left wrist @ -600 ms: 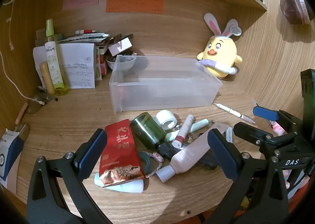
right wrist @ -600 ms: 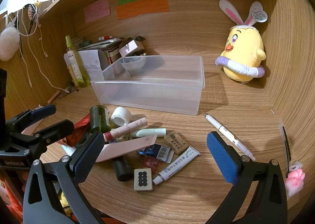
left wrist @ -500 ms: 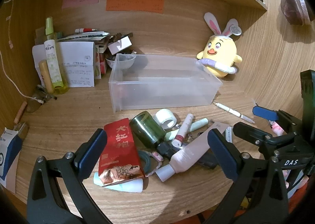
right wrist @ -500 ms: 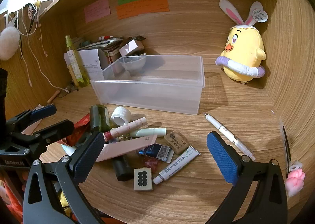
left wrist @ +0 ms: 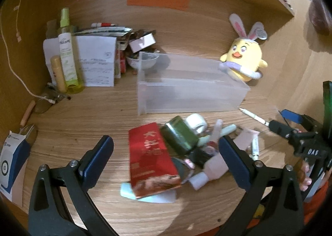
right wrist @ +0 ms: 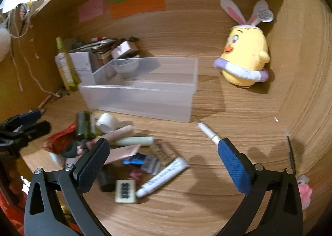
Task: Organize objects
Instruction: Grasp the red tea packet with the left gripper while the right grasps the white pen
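My left claw [left wrist: 166, 159] is spread wide with nothing between its pads, hanging above the near end of the clutter; my right claw [right wrist: 164, 161] is just as wide and just as empty, over the pile's other side.

Taking the clear plastic bin [right wrist: 143, 88] as my landmark, everything to be sorted lies on the table [left wrist: 83, 124] in front of it, on my side. Nearest me are a small mahjong-style tile [right wrist: 125, 191] and a white ointment tube [right wrist: 164, 176] (both blurred). A little closer to the bin sit a red foil packet [left wrist: 150, 158], a pale pink tube [right wrist: 122, 152] and a mint-green stick [right wrist: 134, 141]. Next comes a dark green bottle [left wrist: 179, 137] lying on its side, with a white tape roll [left wrist: 196, 122] touching it, both just short of the bin's front wall. A white pen [right wrist: 208, 132] lies off the bin's right front corner, apart from the pile.

The bin itself looks empty, open side up. To its right and farther back a yellow chick plush with rabbit ears [right wrist: 244, 57] leans into the corner. Behind the bin's left end stands a small bowl [left wrist: 143, 60], and left of that a green spray bottle [left wrist: 67, 53] upright by stacked papers.
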A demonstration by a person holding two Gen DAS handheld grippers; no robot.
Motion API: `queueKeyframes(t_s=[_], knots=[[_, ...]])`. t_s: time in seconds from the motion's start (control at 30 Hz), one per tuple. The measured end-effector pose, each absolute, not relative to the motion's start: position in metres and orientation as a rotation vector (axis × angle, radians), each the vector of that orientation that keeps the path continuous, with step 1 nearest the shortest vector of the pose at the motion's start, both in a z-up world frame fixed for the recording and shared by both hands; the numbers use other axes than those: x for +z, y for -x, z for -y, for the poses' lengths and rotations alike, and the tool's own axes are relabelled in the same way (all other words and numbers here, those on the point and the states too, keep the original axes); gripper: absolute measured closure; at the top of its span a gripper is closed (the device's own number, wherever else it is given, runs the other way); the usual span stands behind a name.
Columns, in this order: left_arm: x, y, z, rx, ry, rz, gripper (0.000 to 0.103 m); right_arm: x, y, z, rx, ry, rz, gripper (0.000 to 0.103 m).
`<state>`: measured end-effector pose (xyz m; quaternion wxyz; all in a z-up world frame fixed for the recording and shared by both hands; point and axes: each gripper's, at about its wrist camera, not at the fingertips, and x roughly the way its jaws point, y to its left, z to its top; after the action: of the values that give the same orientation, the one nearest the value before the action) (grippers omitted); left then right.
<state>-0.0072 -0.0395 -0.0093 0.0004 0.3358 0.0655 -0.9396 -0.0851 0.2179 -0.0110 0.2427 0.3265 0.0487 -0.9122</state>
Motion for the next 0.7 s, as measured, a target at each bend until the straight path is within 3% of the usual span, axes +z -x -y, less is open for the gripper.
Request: queueKeyframes(t_s=[0.07,0.23,0.33,0.43,0.7], knots=[[-0.014,0.013,0.045,-2.934,-1.104,-0.207,0.018,-0.014,0.094,-0.225,-2.508,-0.915,-0.128,0.0],[-0.03,0.027,0.061,-2.89,-1.279,-0.284,0.019,-0.025,0.119,-0.243,-2.55,-0.993,-0.164,0.002],[-0.038,0.027,0.065,-2.848,-1.323,-0.272,0.018,-0.034,0.133,-0.254,-2.57,-1.051,-0.183,0.01],[-0.046,0.023,0.064,-2.816,-1.366,-0.283,0.006,-0.044,0.149,-0.261,-2.563,-1.119,-0.19,0.017],[-0.057,0.022,0.053,-2.785,-1.343,-0.204,0.006,-0.063,0.176,-0.256,-2.467,-1.241,-0.243,0.05]])
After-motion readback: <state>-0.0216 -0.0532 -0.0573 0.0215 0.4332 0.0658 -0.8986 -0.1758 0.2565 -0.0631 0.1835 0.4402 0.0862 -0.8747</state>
